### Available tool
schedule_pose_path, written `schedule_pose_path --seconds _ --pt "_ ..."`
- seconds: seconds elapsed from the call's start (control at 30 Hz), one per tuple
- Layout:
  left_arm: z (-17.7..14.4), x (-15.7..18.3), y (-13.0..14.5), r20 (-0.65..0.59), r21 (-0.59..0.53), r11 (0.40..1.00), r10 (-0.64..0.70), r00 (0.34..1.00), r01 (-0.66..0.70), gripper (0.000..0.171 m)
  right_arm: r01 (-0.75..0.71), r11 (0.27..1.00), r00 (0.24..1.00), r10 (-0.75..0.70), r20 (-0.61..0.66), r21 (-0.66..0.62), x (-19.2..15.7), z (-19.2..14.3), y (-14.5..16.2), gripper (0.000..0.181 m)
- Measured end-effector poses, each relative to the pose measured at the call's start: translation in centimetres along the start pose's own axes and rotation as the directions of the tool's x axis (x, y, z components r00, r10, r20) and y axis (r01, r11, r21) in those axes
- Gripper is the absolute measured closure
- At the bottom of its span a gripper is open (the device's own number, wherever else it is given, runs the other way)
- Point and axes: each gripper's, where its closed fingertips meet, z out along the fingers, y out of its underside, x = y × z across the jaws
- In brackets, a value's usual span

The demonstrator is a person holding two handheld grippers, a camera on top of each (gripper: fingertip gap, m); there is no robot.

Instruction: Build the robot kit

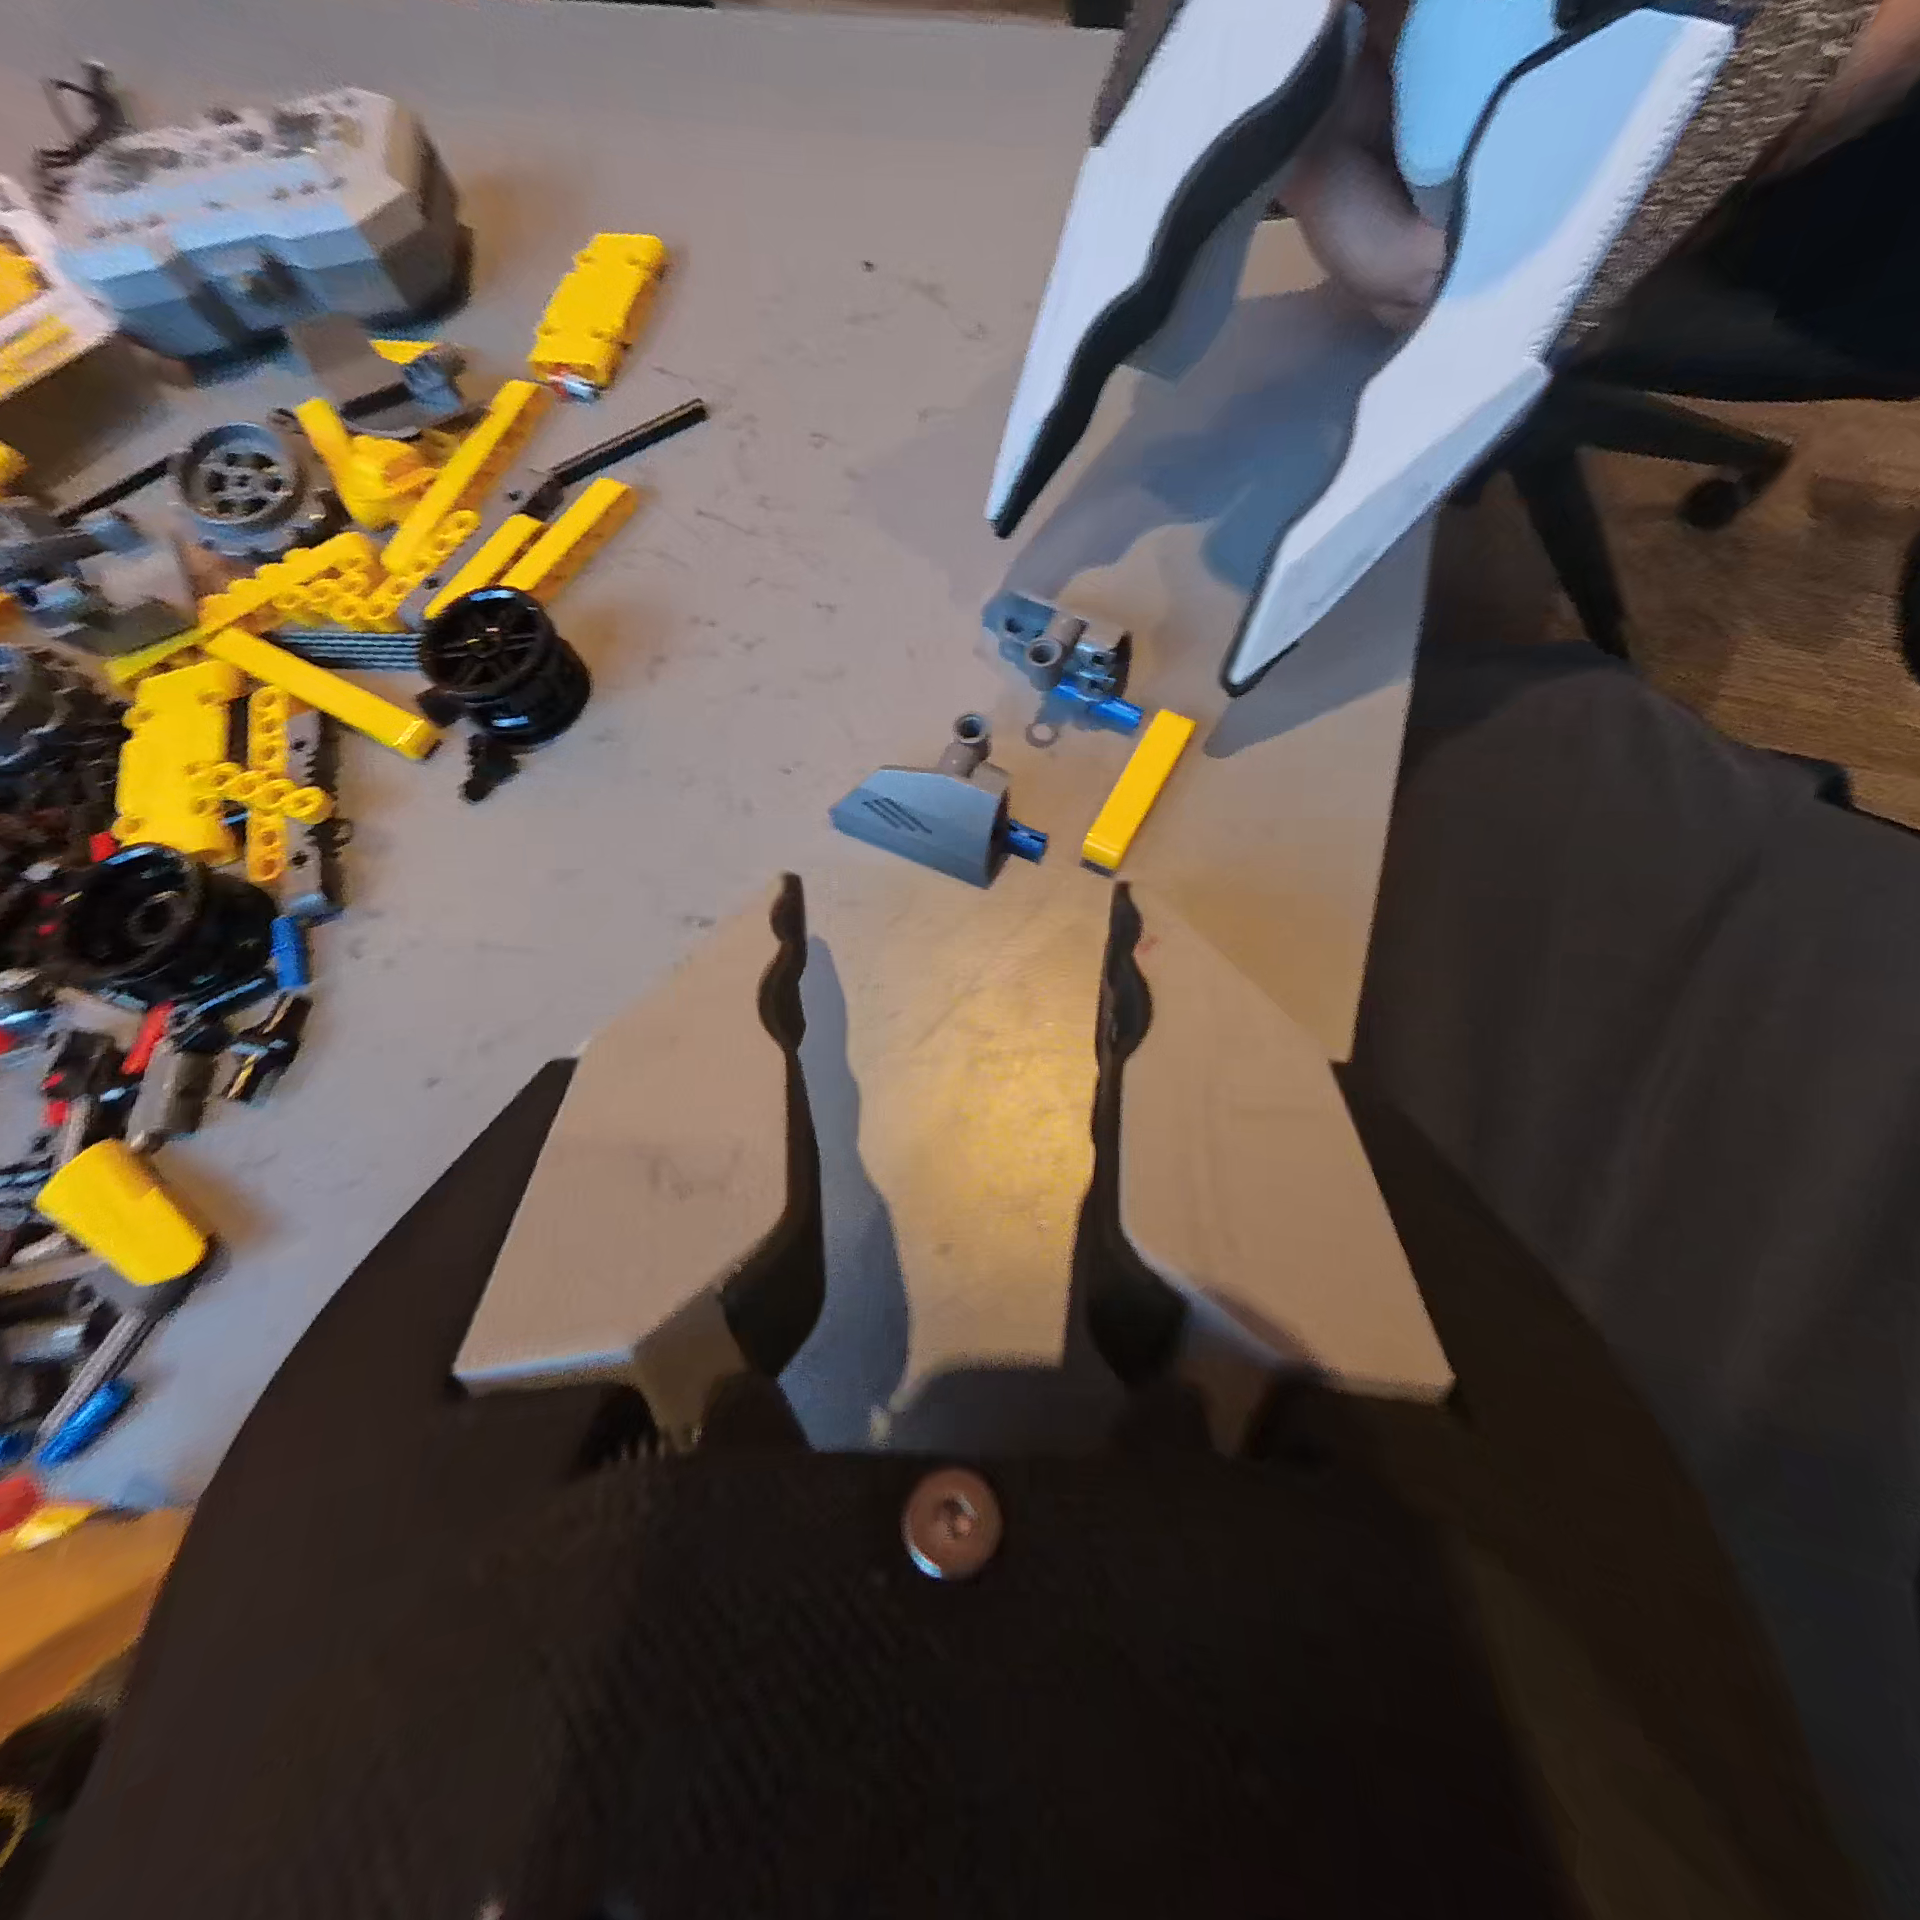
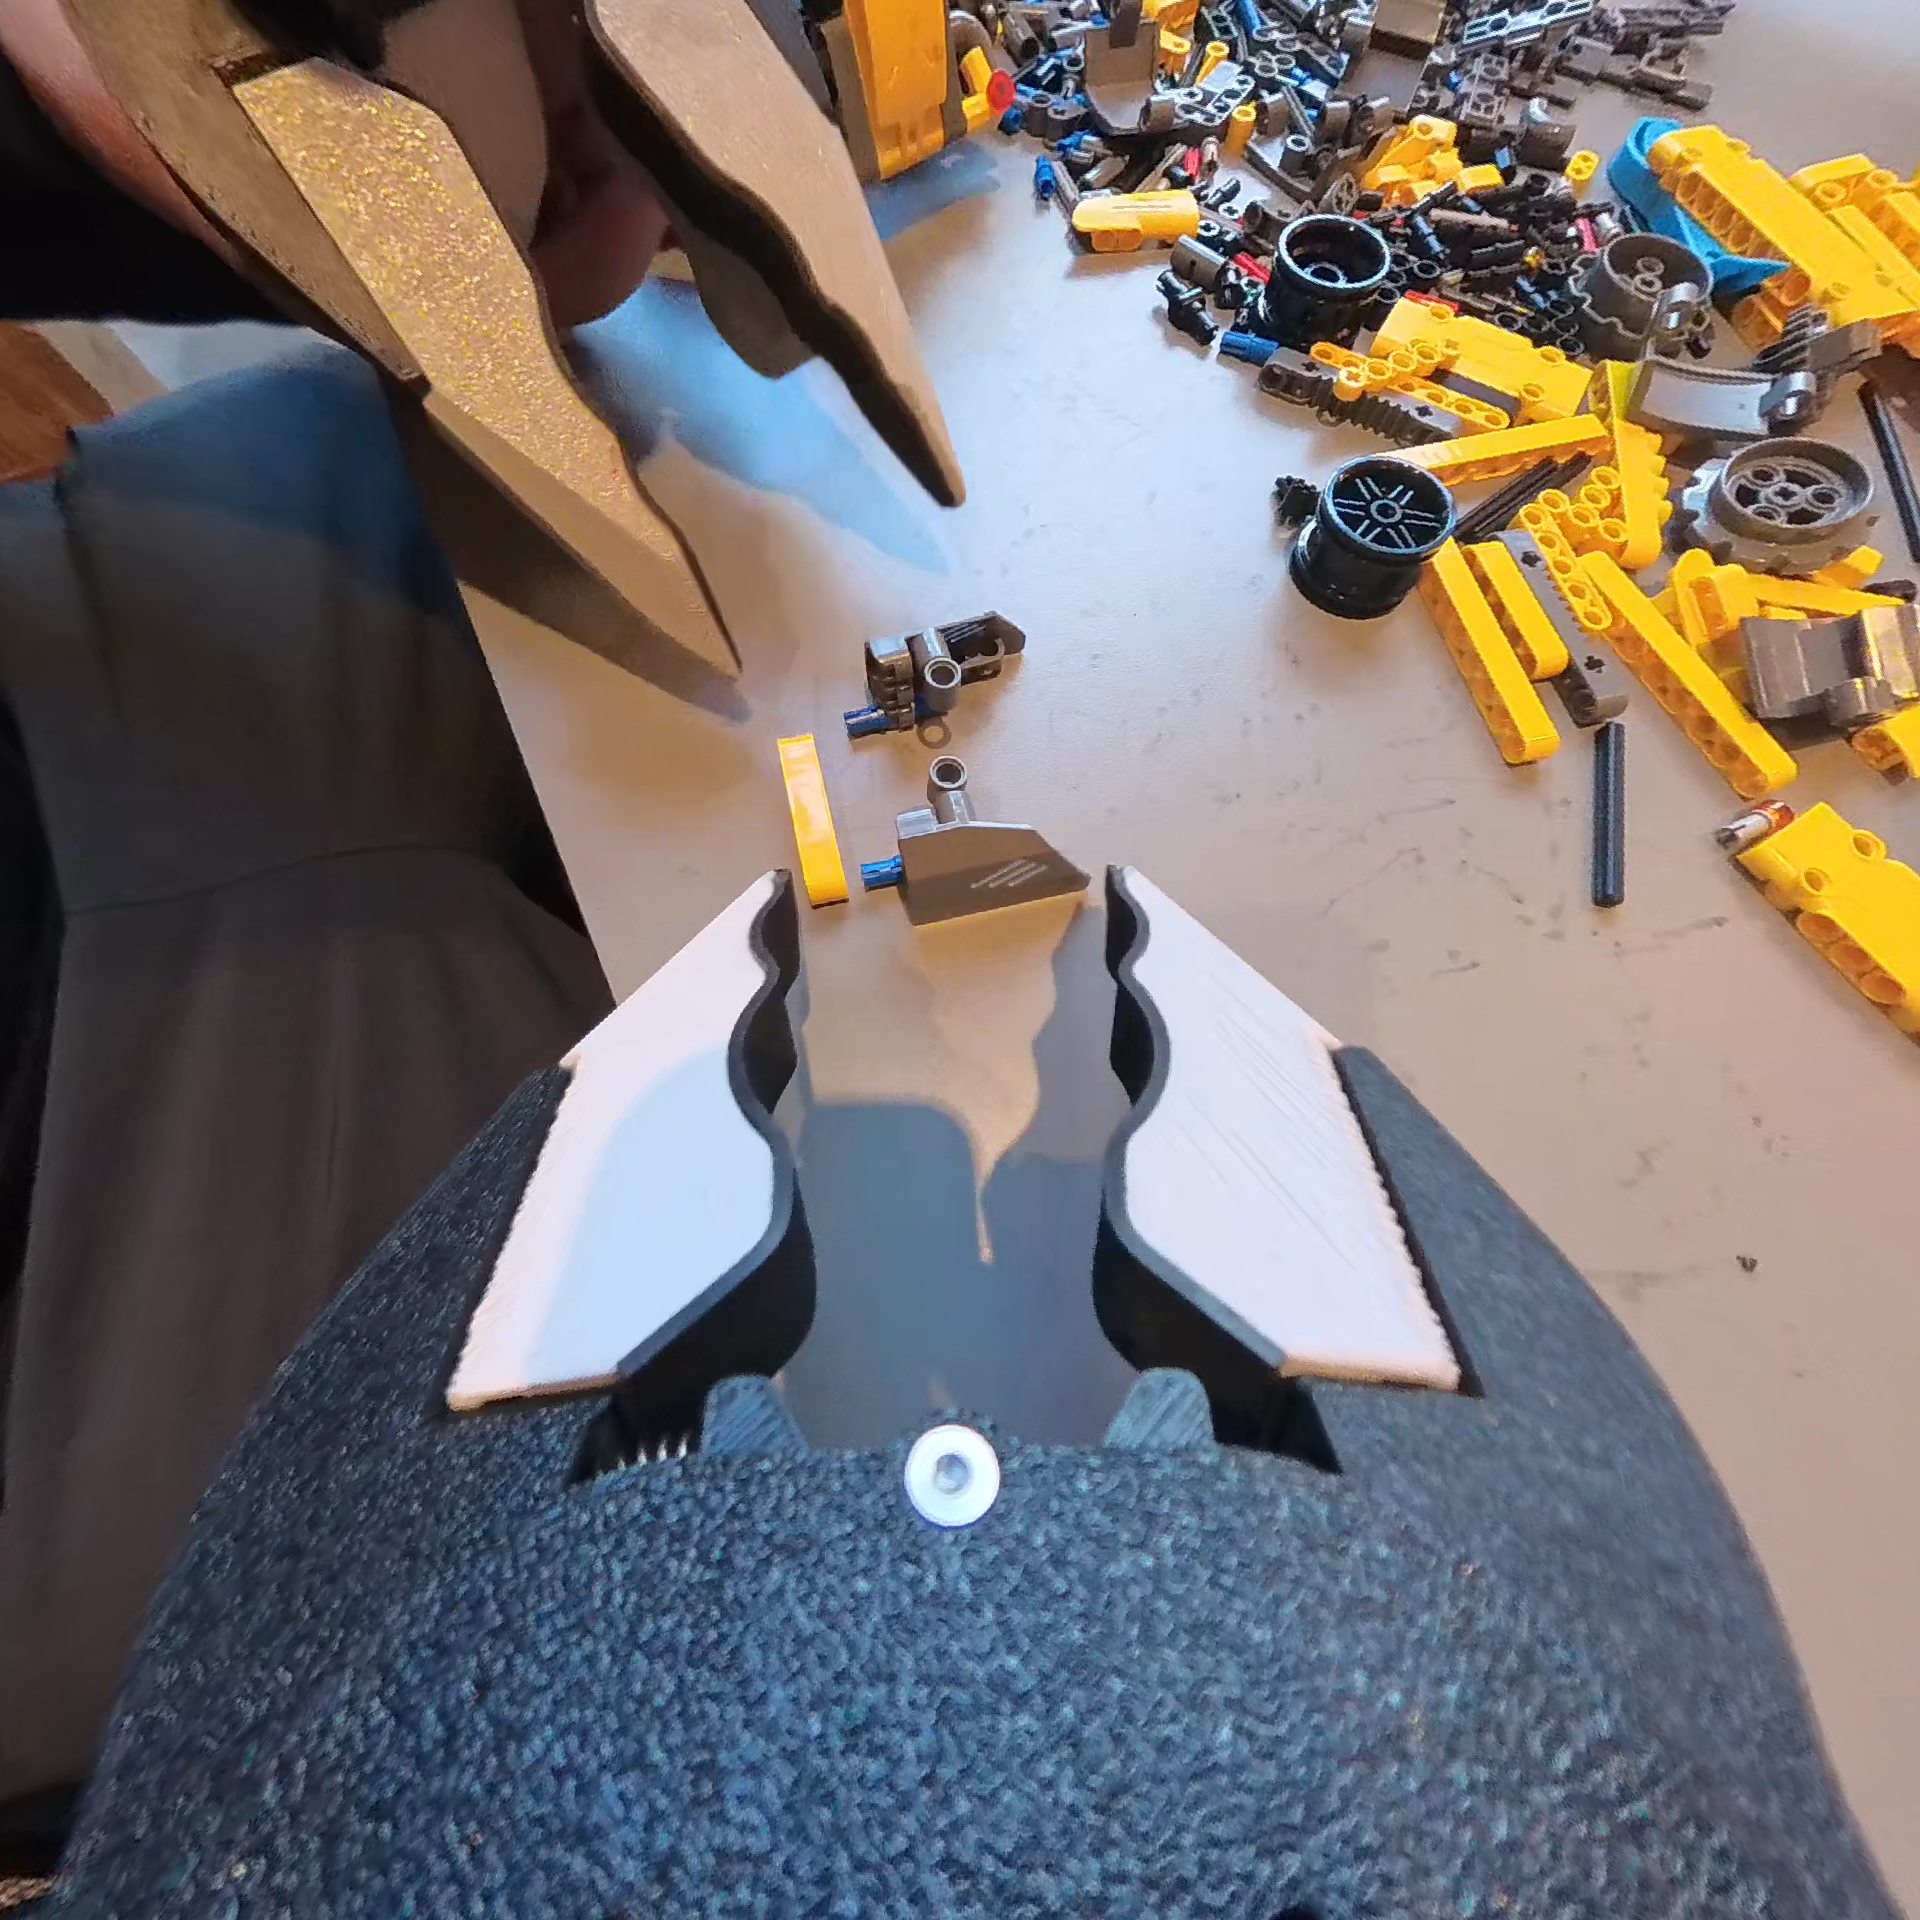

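My left gripper (image 1: 951, 894) is open and empty, just above the grey table (image 1: 831, 312). Right in front of its tips lie a grey wedge piece with a blue pin (image 1: 930, 816), a flat yellow tile (image 1: 1138, 788) and a small grey-and-blue assembly (image 1: 1060, 655). My right gripper (image 2: 940, 878) is open and empty and faces the same pieces from the other side: the wedge (image 2: 987, 857), the yellow tile (image 2: 812, 818) and the small assembly (image 2: 935, 665). Each gripper shows in the other's view, the right one (image 1: 1122, 613) and the left one (image 2: 847, 587), both with jaws apart.
A heap of yellow beams, black wheels and dark pins covers the table's left (image 1: 260, 675) and shows at the right in the right wrist view (image 2: 1610, 364). A grey motor block (image 1: 260, 229) sits at the back. The table edge (image 1: 1392, 831) runs beside a dark garment. Both grippers' tips are roughly 25 centimeters from the grey motor block (image 1: 260, 229).
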Motion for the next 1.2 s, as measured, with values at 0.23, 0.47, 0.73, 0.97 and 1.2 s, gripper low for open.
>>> schedule_pose_path --seconds 0.23,0.47,0.73,0.97,1.2 --pt "-0.4 -2.6 0.1 0.206 -0.001 1.0 -0.026 0.978 0.026 0.118 -0.002 1.0 1.0 0.002 -0.018 -0.009 0.2 0.1 0.1 0.121" --pt "-0.2 -2.3 0.3 0.172 -0.012 1.0 -0.025 0.985 0.027 0.119 -0.009 1.0 1.0 0.009 -0.017 -0.018 0.3 0.2 0.2 0.121" --pt "-0.2 -2.0 0.2 0.141 -0.003 0.999 -0.036 0.989 0.036 0.118 -0.008 1.0 1.0 0.008 -0.008 -0.02 0.2 0.2 0.2 0.121" --pt "-0.1 -1.5 0.1 0.105 0.003 0.999 -0.034 0.994 0.034 0.115 0.004 1.0 1.0 -0.004 -0.008 -0.009 0.0 0.1 0.1 0.121" --pt "-0.6 -0.1 -1.2 -0.066 0.074 0.997 -0.027 0.997 0.032 0.124 0.062 0.994 0.998 -0.059 -0.029 0.093 -0.6 -1.0 -1.2 0.134"
